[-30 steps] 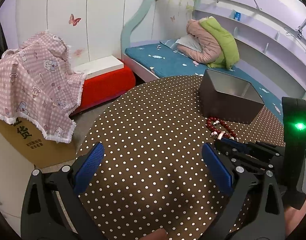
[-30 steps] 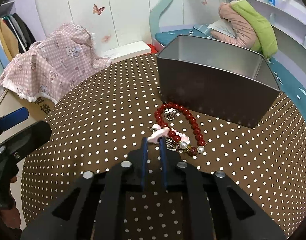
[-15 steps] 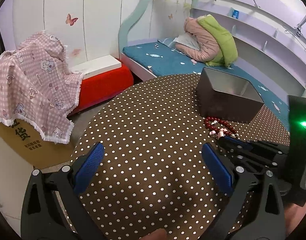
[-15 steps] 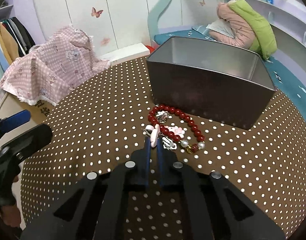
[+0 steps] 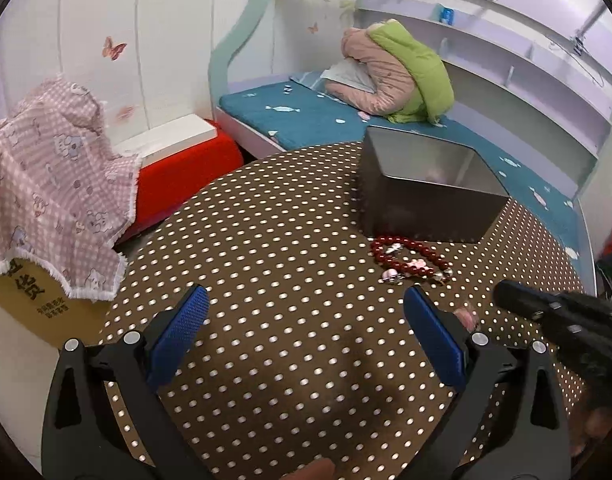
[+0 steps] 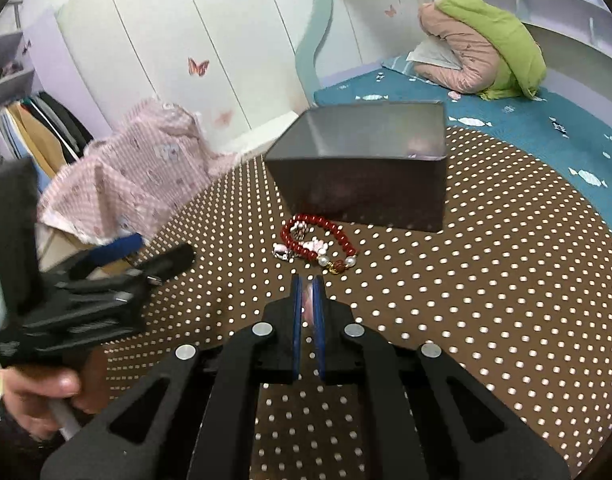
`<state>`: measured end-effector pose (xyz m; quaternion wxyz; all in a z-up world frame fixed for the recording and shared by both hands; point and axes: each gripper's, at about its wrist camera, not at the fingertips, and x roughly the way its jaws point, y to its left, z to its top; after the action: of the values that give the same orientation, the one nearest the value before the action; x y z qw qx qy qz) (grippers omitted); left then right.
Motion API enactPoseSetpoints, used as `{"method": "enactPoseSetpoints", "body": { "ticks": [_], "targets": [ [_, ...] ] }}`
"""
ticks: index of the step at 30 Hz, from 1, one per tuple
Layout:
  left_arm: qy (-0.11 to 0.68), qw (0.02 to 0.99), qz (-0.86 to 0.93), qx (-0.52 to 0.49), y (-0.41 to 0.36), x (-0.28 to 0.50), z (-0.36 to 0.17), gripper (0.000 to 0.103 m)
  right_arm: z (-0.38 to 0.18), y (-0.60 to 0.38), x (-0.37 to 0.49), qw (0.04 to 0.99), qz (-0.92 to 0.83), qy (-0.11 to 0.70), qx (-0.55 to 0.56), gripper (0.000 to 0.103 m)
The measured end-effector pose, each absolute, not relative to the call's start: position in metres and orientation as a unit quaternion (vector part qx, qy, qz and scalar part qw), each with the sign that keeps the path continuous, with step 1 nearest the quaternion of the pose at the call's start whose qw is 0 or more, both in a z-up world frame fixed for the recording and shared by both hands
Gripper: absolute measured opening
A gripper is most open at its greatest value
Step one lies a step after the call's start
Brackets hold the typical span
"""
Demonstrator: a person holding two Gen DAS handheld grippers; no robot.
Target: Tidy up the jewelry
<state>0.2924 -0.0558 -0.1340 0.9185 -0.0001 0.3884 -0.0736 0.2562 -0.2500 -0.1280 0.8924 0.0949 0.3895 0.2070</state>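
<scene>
A: left wrist view first. What does it show?
B: left gripper (image 5: 306,332) jaws wide apart, nothing between the blue pads (image 5: 177,330), hanging over bare dotted tablecloth (image 5: 265,240). Red bead bracelet (image 5: 410,258) lies on the cloth just in front of the metal box (image 5: 422,200), with small charms touching it. Box is open-topped, near the far right edge of the table. Right gripper (image 5: 506,292) comes in from the right, blurred; a small pink item (image 5: 466,316) shows at its tip
A: right wrist view?
B: right gripper (image 6: 307,284) jaws pressed nearly together on a small pink item (image 6: 307,300), pinched between the blue pads (image 6: 295,304). Can't tell exactly what the piece is, too blurred. It's off the cloth, apart from the bracelet (image 6: 318,236), which sits beyond the fingertips, just short of the box (image 6: 362,188)
A: anything in the box?
B: inside is mostly hidden from this angle, can't tell. Left gripper (image 6: 153,254) is at the left of the frame, blurred, a hand (image 6: 45,396) on its grip
</scene>
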Motion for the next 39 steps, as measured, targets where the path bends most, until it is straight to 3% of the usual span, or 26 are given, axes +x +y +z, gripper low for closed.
{"method": "enactPoseSetpoints", "body": {
  "ticks": [6, 9, 11, 13, 16, 18, 20, 23, 32, 33, 39],
  "targets": [
    [0.402, 0.910, -0.091, 0.030, -0.080, 0.313, -0.153, 0.098, -0.129, -0.257, 0.257, 0.890, 0.199, 0.400, 0.085, 0.004],
    [0.415, 0.905, -0.094, 0.035, -0.086, 0.321, -0.164, 0.098, -0.144, -0.253, 0.256, 0.884, 0.184, 0.426, 0.062, 0.013],
    [0.420, 0.902, -0.094, 0.039, -0.087, 0.323, -0.169, 0.098, -0.152, -0.253, 0.252, 0.879, 0.189, 0.433, 0.061, 0.025],
    [0.423, 0.901, -0.093, 0.039, -0.086, 0.324, -0.173, 0.098, -0.156, -0.248, 0.250, 0.876, 0.195, 0.438, 0.060, 0.029],
    [0.428, 0.899, -0.090, 0.037, -0.082, 0.325, -0.177, 0.098, -0.160, -0.238, 0.250, 0.875, 0.198, 0.439, 0.046, 0.043],
    [0.427, 0.899, -0.089, 0.036, -0.084, 0.325, -0.177, 0.098, -0.164, -0.228, 0.249, 0.875, 0.195, 0.443, 0.019, 0.042],
    [0.425, 0.900, -0.090, 0.040, -0.084, 0.326, -0.177, 0.098, -0.167, -0.217, 0.244, 0.878, 0.190, 0.438, -0.022, 0.021],
    [0.427, 0.899, -0.094, 0.037, -0.087, 0.330, -0.177, 0.098, -0.169, -0.218, 0.239, 0.879, 0.189, 0.436, -0.035, 0.006],
    [0.437, 0.891, -0.112, 0.051, -0.108, 0.352, -0.181, 0.096, -0.168, -0.245, 0.231, 0.883, 0.184, 0.432, 0.017, 0.006],
    [0.440, 0.889, -0.116, 0.051, -0.110, 0.353, -0.182, 0.085, -0.168, -0.246, 0.231, 0.883, 0.184, 0.431, 0.020, 0.006],
    [0.437, 0.887, -0.142, 0.056, -0.119, 0.353, -0.176, 0.049, -0.162, -0.247, 0.233, 0.884, 0.184, 0.428, 0.028, 0.006]
  ]
}}
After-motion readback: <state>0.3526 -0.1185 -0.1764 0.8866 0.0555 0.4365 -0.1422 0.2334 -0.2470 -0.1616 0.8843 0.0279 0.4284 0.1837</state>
